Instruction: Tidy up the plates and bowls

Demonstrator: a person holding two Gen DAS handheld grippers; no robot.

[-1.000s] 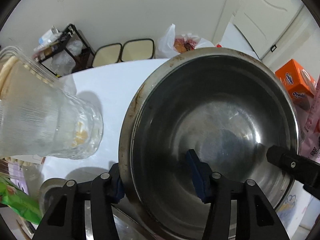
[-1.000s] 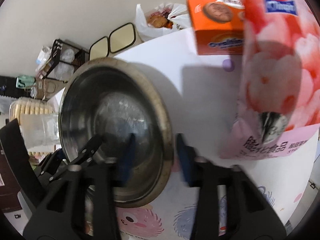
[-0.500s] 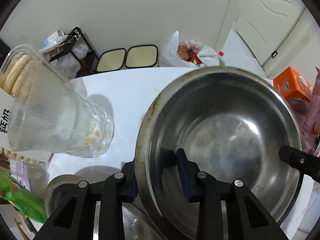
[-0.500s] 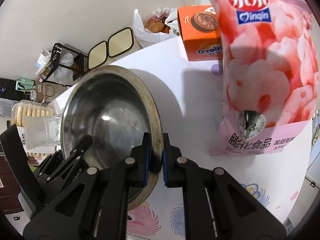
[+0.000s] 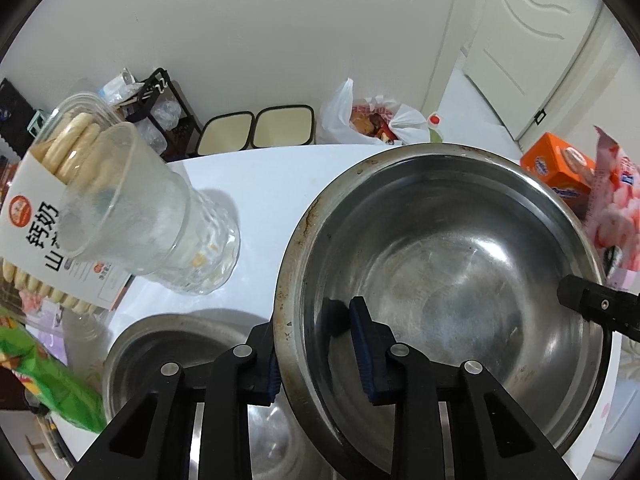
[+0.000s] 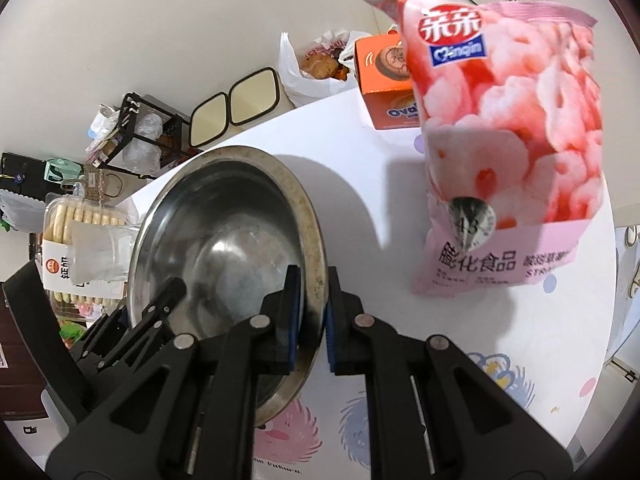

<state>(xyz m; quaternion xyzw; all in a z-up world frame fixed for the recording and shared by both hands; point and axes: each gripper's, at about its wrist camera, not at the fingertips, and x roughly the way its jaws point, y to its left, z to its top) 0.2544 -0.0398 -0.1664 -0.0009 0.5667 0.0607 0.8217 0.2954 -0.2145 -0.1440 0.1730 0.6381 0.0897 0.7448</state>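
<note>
Since a second ago: both sets of jaws have been closing on opposite edges of the steel bowl [image 5: 448, 300], and my view has risen, uncovering a second steel bowl [image 5: 172, 344] below the left tool.
Left gripper [image 5: 316, 350]: clamped on the bowl's rim, one blue pad inside the wall, the other outside it.
Right gripper [image 6: 309, 314]: pinched tight on the opposite rim, the thin metal edge sandwiched between its pads.
Bowl's place: held between my two tools, seemingly just clear of the white table [image 6: 360, 184], tilted in both views.
Beside the left tool: a clear ribbed cup [image 5: 152, 224] leaning towards the bowl, with a tray of biscuits [image 5: 52, 184] behind it.
Ahead of the right tool: a pink snack bag [image 6: 508, 132] standing upright, an orange box [image 6: 384, 88] behind it.
Risk, slip: I judge the smooth, curved steel could slide out if the two hands drift apart or rise unevenly.
Risk, collision: a swing leftward could knock the cup; rightward, the bag.
Risk, landing: dropping it would clang onto the lower bowl.
</note>
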